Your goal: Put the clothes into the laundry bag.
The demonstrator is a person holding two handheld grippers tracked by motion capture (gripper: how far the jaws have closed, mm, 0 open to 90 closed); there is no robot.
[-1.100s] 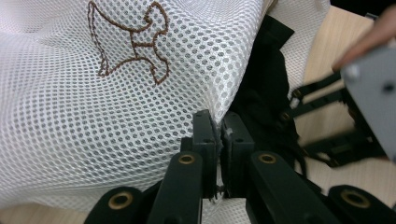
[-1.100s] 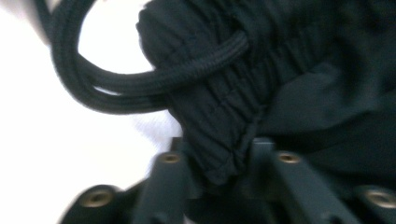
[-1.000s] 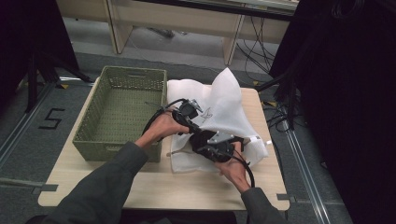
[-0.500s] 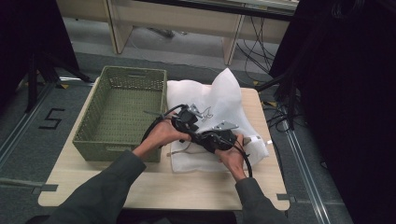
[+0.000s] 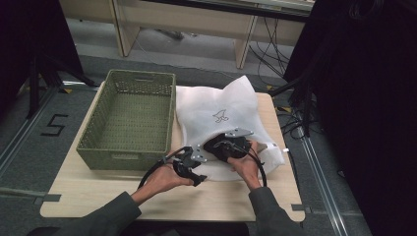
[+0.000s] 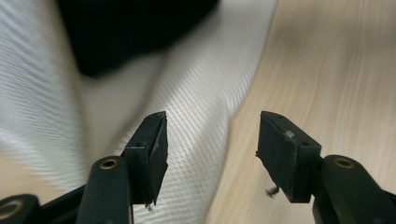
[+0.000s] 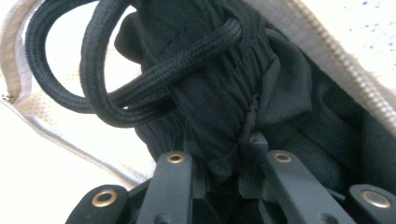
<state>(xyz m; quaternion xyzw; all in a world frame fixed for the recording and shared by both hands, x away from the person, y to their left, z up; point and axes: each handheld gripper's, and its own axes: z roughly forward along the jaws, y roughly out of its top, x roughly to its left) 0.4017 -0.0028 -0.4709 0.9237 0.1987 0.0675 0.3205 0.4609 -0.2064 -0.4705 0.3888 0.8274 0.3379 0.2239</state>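
Note:
A white mesh bag [image 5: 221,105] lies on the wooden table [image 5: 98,196], its zipped mouth toward me. My right gripper [image 5: 223,147] is at that mouth, shut on a black garment [image 7: 219,93] with a thick black drawstring [image 7: 140,98] looped above the jaws [image 7: 229,163]. The bag's zipper edge [image 7: 317,42] runs beside the garment. My left gripper [image 5: 195,174] is low at the bag's near left corner. Its jaws [image 6: 212,135] have just been opening and stand apart over the bag's hem [image 6: 196,107] and bare wood [image 6: 336,70], pressing on nothing. The black garment [image 6: 121,32] shows beyond them.
A green woven basket [image 5: 128,118] stands empty on the left half of the table, close against the bag. Desk legs and cables lie on the floor beyond the far edge. A dark curtain hangs at the right.
My left gripper has let go of the bag, opened, and dropped toward the near left corner of the bag. The bag has settled flatter. The right gripper stays at the mouth with the garment.

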